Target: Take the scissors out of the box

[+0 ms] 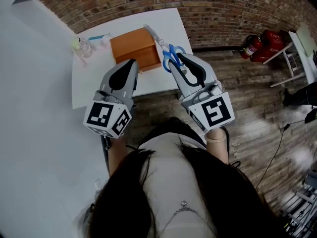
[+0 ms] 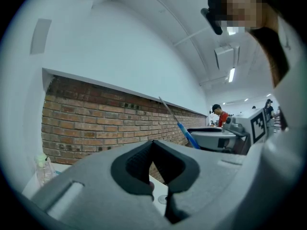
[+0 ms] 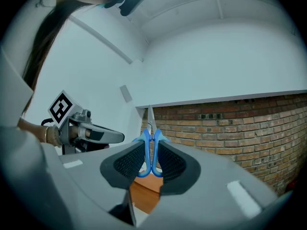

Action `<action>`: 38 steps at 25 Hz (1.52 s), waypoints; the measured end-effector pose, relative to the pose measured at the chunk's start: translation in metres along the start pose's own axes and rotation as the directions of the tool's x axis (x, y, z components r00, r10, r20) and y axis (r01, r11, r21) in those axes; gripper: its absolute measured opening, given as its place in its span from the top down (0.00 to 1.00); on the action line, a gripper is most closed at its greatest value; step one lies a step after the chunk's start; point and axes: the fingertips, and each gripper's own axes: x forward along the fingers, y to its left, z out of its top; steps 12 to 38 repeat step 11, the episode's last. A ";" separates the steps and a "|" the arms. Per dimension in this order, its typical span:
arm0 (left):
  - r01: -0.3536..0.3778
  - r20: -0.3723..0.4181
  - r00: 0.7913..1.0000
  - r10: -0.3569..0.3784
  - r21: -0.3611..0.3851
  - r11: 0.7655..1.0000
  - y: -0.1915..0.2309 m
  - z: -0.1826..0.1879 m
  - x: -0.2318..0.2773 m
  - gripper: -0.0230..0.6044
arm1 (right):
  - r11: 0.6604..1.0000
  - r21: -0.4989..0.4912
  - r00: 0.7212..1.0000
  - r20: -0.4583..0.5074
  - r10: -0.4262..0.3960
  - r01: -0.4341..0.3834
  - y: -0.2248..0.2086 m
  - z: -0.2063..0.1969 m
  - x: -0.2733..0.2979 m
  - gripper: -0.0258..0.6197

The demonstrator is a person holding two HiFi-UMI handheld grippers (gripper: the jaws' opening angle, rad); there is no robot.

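Note:
The scissors (image 1: 171, 56) have blue handles and hang in the air over the near right edge of the white table (image 1: 89, 83), blades pointing away. My right gripper (image 1: 180, 59) is shut on them. In the right gripper view both pads press the blue handle loops of the scissors (image 3: 149, 150), and the blades rise above my right gripper (image 3: 147, 145). The orange box (image 1: 132, 47) stands on the table just left of the scissors, and part of it shows below the jaws (image 3: 146, 191). My left gripper (image 1: 132, 63) hovers before the box, shut and empty, its tips (image 2: 152, 145) meeting.
A clear bottle (image 1: 83, 45) and a blue pen (image 1: 99, 36) lie at the table's far left. A brick wall (image 1: 223, 9) runs behind. On the wooden floor to the right stand a red fire extinguisher (image 1: 252, 45) and a white stand (image 1: 298, 53), with cables (image 1: 277, 143).

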 end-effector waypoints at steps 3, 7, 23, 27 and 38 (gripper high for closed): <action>-0.001 -0.006 1.000 0.001 0.004 1.000 0.000 -0.001 0.001 0.96 | 1.000 0.000 1.000 0.004 0.013 -0.013 0.000 -0.001 0.001 0.81; -0.012 -0.009 1.000 0.012 0.005 1.000 0.001 -0.004 0.002 0.96 | 1.000 0.002 1.000 0.002 0.018 -0.018 -0.002 -0.006 0.002 0.81; -0.017 -0.009 1.000 0.017 0.010 1.000 0.000 -0.004 0.005 0.96 | 1.000 -0.001 1.000 0.005 0.027 -0.027 -0.004 -0.007 0.003 0.81; -0.017 -0.009 1.000 0.017 0.010 1.000 0.000 -0.004 0.005 0.96 | 1.000 -0.001 1.000 0.005 0.027 -0.027 -0.004 -0.007 0.003 0.81; -0.017 -0.009 1.000 0.017 0.010 1.000 0.000 -0.004 0.005 0.96 | 1.000 -0.001 1.000 0.005 0.027 -0.027 -0.004 -0.007 0.003 0.81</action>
